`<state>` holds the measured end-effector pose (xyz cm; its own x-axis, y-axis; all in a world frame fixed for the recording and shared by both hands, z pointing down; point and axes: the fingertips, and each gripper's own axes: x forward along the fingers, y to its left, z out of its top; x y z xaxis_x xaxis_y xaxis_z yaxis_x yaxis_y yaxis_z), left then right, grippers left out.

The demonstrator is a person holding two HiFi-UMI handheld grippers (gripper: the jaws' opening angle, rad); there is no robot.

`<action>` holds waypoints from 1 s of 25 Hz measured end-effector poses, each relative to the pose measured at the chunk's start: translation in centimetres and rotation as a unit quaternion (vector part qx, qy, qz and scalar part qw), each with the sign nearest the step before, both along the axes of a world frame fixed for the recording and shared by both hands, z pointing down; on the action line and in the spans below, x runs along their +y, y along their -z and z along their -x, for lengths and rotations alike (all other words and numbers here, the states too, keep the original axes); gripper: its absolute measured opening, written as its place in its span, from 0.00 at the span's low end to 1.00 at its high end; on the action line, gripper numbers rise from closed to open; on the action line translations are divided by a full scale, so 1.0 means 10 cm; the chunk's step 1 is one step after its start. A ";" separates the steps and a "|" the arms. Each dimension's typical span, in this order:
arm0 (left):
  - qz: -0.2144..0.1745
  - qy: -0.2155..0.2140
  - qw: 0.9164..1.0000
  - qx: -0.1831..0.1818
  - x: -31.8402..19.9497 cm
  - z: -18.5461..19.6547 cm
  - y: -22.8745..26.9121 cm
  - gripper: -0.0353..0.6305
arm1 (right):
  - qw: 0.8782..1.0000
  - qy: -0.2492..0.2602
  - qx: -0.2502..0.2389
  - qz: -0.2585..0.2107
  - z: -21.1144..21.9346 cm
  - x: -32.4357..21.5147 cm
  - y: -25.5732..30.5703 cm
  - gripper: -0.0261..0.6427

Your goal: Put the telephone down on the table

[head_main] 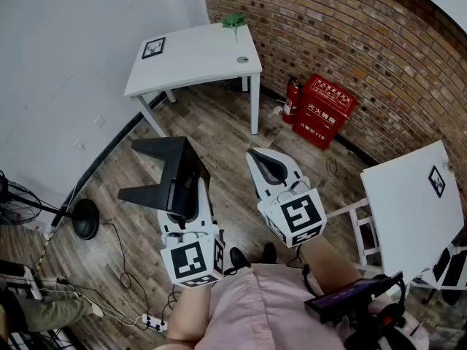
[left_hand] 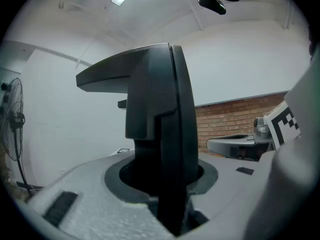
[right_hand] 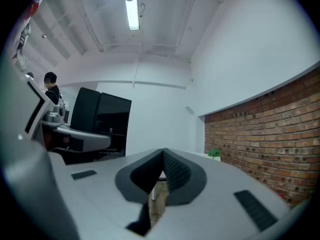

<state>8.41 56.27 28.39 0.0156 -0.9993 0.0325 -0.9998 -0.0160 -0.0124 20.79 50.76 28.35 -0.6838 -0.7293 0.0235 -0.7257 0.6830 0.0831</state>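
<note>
Telephone point(head_main: 169, 172): black, angular, matte plastic, a flat slab with a wedge-shaped overhang at one end. Not yet set down. It is carried in the air over the brown plank floor point(head_main: 219, 133), well short of the white rectangular desk point(head_main: 197, 57) ahead by the red brick wall point(head_main: 350, 42).

Left gripper point(head_main: 186, 216) is clamped on it. In the left gripper view the telephone point(left_hand: 160, 114) rises upright from between the grey jaws with the pads pressed to both faces. The grip is low on the slab, so most of the body stands beyond the jaws. Right gripper point(right_hand: 159, 181) is closed on nothing; its ribbed pads meet, with only a sliver of floor visible past them. In the head view it sits beside the left one, apart from the telephone.

Progress, as I judge it: pick-up done, carry in hand. Left to do: approach to the desk, set-down, release.

The desk top carries a square black-and-white marker point(head_main: 153, 47), a small green leafy object point(head_main: 235, 20) at the far edge and a small round grey item point(head_main: 242, 60). The bare area between them looks ample for placing.

No cord, handset or keypad can be made out on the telephone from these angles. Its surfaces are plain and dull.
</note>
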 end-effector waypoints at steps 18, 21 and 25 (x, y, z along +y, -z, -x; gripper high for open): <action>0.018 -0.061 0.998 0.000 -0.19 0.14 -0.10 0.30 | 1.000 0.012 -0.017 0.009 0.22 -0.14 0.01 0.05; 0.023 -0.118 0.993 -0.011 -0.28 0.20 -0.05 0.30 | 0.999 0.034 -0.022 0.007 0.31 -0.17 0.11 0.05; 0.030 -0.217 0.976 -0.001 -0.34 0.26 0.06 0.29 | 0.991 0.119 -0.056 0.012 0.51 -0.10 0.35 0.27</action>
<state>5.82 52.90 27.83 0.4369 -0.8948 0.0916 -0.8986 -0.4387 0.0002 15.66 49.75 24.82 -0.8352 -0.5478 -0.0475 -0.5482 0.8363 -0.0064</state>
